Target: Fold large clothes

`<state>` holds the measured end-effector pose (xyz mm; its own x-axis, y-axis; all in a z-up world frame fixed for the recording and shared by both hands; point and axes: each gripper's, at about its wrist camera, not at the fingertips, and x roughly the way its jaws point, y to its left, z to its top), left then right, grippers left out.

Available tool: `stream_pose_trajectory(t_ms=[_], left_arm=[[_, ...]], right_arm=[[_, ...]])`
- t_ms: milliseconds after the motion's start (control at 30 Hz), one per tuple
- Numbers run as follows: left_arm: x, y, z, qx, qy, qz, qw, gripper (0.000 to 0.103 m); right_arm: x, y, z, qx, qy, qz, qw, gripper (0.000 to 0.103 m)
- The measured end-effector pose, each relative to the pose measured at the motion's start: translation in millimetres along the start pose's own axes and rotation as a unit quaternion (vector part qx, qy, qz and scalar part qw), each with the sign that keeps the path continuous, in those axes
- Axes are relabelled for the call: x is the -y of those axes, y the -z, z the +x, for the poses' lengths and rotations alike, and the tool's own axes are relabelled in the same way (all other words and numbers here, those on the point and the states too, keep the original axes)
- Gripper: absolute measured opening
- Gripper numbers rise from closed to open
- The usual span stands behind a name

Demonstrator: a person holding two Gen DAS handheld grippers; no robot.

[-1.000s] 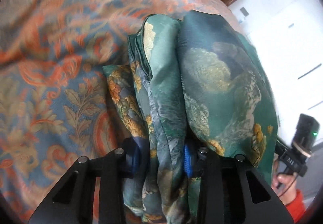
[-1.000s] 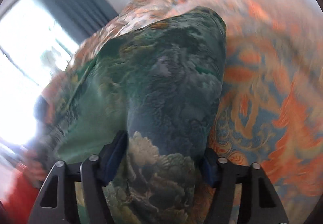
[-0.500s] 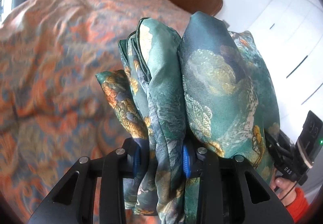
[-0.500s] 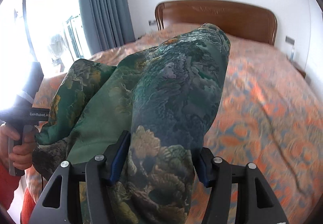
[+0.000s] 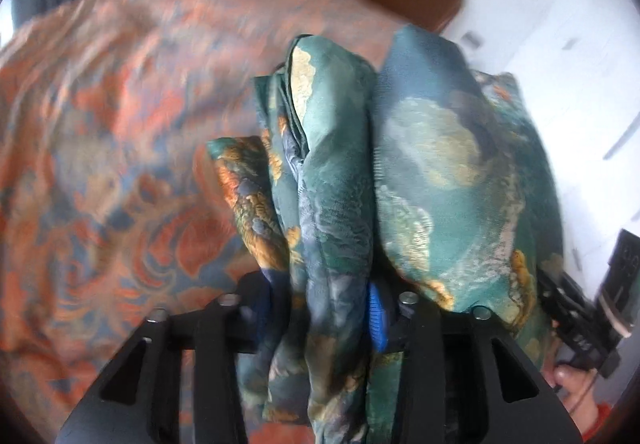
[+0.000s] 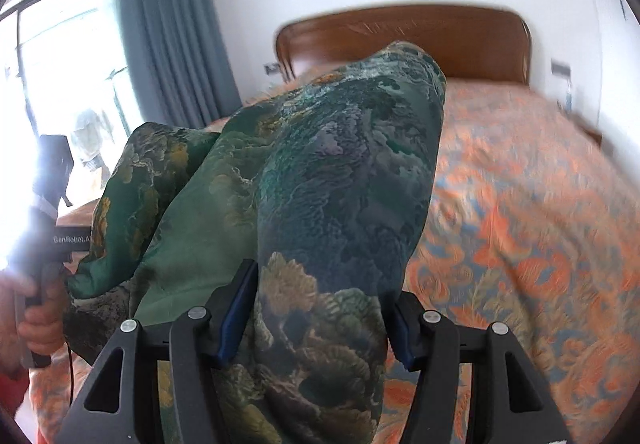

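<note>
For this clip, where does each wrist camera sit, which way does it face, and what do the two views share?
Left wrist: on the left gripper, facing down over bunched green patterned silky cloth toward the orange floral bedspread; the right hand shows at lower right.
Right wrist: on the right gripper, facing the brown wooden headboard; the left hand shows at lower left.
Shared: cloth between both grippers' jaws, bedspread, headboard; the left's jaws have just been opening.

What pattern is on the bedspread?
Orange and blue-grey paisley-floral bedspread, clearest in the right wrist view.
</note>
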<state>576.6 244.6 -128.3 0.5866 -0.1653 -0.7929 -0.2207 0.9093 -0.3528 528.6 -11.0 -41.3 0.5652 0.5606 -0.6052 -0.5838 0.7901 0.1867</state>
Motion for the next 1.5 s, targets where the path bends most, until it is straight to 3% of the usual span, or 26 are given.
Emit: stream_pose_trajectory(t_ms=[33, 67, 133, 233, 300, 367, 467, 533, 633, 700, 833, 967, 1067, 1267, 1500], left_arm=[[-11.4, 7.4, 27.7, -0.022, -0.031, -0.017, 0.9991, 0.051], [-20.3, 13.3, 38.8, -0.026, -0.039, -0.030, 0.9985, 0.060], [-40.4, 20.7, 34.7, -0.009, -0.007, -0.069, 0.9975, 0.078], [-54.4, 26.9, -0.8, 0.015, 0.034, -0.092, 0.9950, 0.080], [-50.4, 35.9, -41.3, 0.054, 0.022, -0.055, 0.9968, 0.080], [-36.1, 54.5, -85.5, 0.099, -0.014, -0.004, 0.9949, 0.086], [-5.1, 96.0, -145.2, 0.165, -0.081, 0.055, 0.9813, 0.102], [14.8, 125.6, -180.4, 0.214, -0.114, 0.090, 0.9661, 0.102], [40.7, 156.5, -217.5, 0.240, -0.140, 0.113, 0.9538, 0.102], [47.5, 165.4, -232.7, 0.245, -0.139, 0.112, 0.9528, 0.102], [60.6, 190.6, -259.4, 0.259, -0.134, 0.093, 0.9521, 0.102], [75.8, 217.2, -275.7, 0.273, -0.148, 0.093, 0.9460, 0.103], [84.9, 231.5, -280.5, 0.273, -0.151, 0.098, 0.9449, 0.103], [100.4, 256.6, -282.9, 0.276, -0.169, 0.121, 0.9383, 0.103], [100.3, 281.9, -270.3, 0.234, -0.164, 0.125, 0.9501, 0.103]], right_arm=[[6.8, 5.1, 10.4, -0.013, -0.001, 0.012, 1.000, 0.059], [24.4, 16.4, 34.0, -0.043, -0.001, 0.039, 0.998, 0.061], [50.1, 35.8, 62.4, -0.086, 0.009, 0.088, 0.992, 0.069], [82.0, 51.1, 58.5, -0.063, -0.027, 0.179, 0.981, 0.077], [82.7, 48.5, 37.3, -0.055, -0.035, 0.199, 0.978, 0.077], [75.9, 44.4, 15.1, -0.044, -0.023, 0.184, 0.982, 0.077], [36.3, 40.2, -51.5, 0.006, 0.011, 0.093, 0.996, 0.077], [12.4, 44.0, -86.2, 0.030, 0.040, 0.042, 0.998, 0.081], [-22.6, 59.8, -140.8, 0.068, 0.087, -0.022, 0.994, 0.088], [-42.5, 72.9, -167.5, 0.080, 0.105, -0.044, 0.990, 0.093], [-84.1, 97.9, -208.2, 0.065, 0.125, -0.075, 0.987, 0.093], [-108.6, 129.6, -242.5, 0.084, 0.165, -0.080, 0.979, 0.093], [-112.1, 150.8, -259.8, 0.090, 0.183, -0.066, 0.977, 0.093], [-108.4, 170.3, -285.9, 0.082, 0.169, -0.027, 0.982, 0.093], [-109.9, 183.3, -313.9, 0.131, 0.195, -0.010, 0.972, 0.093]])
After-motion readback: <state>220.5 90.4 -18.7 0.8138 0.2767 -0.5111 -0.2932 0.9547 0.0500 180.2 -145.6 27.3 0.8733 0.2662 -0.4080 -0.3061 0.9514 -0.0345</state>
